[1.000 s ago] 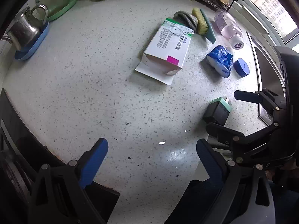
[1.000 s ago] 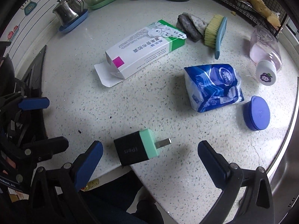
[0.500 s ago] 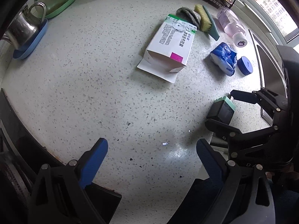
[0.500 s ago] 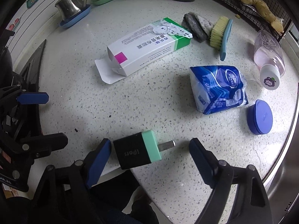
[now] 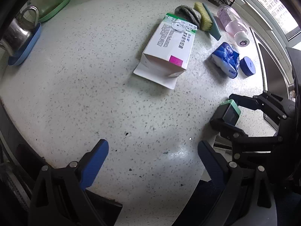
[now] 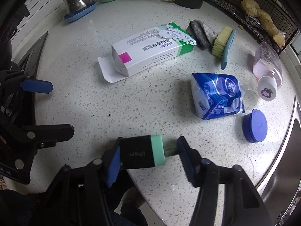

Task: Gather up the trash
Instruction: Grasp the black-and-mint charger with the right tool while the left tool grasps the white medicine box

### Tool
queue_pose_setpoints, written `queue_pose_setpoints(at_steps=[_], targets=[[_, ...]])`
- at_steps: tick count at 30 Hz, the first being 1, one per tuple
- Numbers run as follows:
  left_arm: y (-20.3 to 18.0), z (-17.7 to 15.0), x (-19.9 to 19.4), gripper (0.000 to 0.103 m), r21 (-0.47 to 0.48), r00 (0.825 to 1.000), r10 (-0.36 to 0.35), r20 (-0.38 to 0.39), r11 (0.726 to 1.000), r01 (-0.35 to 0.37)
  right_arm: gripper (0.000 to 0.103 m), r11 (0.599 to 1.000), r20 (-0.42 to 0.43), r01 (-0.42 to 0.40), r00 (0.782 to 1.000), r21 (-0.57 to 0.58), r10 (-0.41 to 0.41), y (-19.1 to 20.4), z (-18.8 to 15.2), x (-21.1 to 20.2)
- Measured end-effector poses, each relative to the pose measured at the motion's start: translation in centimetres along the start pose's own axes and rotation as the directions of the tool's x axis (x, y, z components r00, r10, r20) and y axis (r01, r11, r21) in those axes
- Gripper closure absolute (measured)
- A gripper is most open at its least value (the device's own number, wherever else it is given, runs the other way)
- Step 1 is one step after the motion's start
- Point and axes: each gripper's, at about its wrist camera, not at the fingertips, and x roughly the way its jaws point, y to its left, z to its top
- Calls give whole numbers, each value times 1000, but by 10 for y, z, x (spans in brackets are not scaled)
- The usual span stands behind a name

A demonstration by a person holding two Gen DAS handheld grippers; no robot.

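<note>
Speckled white counter (image 6: 94, 101), black charger (image 6: 143, 154) with mint cap, right hand-held gripper (image 6: 148, 157) closing around it, left hand-held gripper (image 5: 152, 158) apart.

We're looking steeply down from both wrist cameras, close over the near edge of the speckled counter (image 5: 79, 79), the left view facing its middle, the right nearer the sink-side edge, and both share the white carton (image 6: 148, 47) and the blue packet (image 5: 225, 60).
</note>
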Motion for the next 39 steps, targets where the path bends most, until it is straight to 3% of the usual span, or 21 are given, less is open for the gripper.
queue_pose_setpoints(at_steps=[11, 15, 18, 32, 39], targets=[[-21, 54, -5, 8, 135, 998, -4, 58, 991, -4, 50, 986, 7, -32, 999, 166, 32, -46, -1, -18], [-31, 80, 2, 8, 218, 998, -21, 53, 976, 9, 50, 967, 35, -37, 999, 251, 29, -68, 2, -30], [-35, 98, 11, 8, 265, 998, 6, 55, 964, -21, 50, 953, 39, -36, 999, 300, 26, -82, 3, -33], [-43, 146, 48, 8, 362, 999, -27, 20, 932, 18, 50, 925, 40, -9, 999, 380, -7, -108, 19, -33], [-50, 147, 58, 23, 393, 1000, -5, 26, 919, -6, 50, 912, 42, -15, 999, 411, -3, -119, 14, -40]])
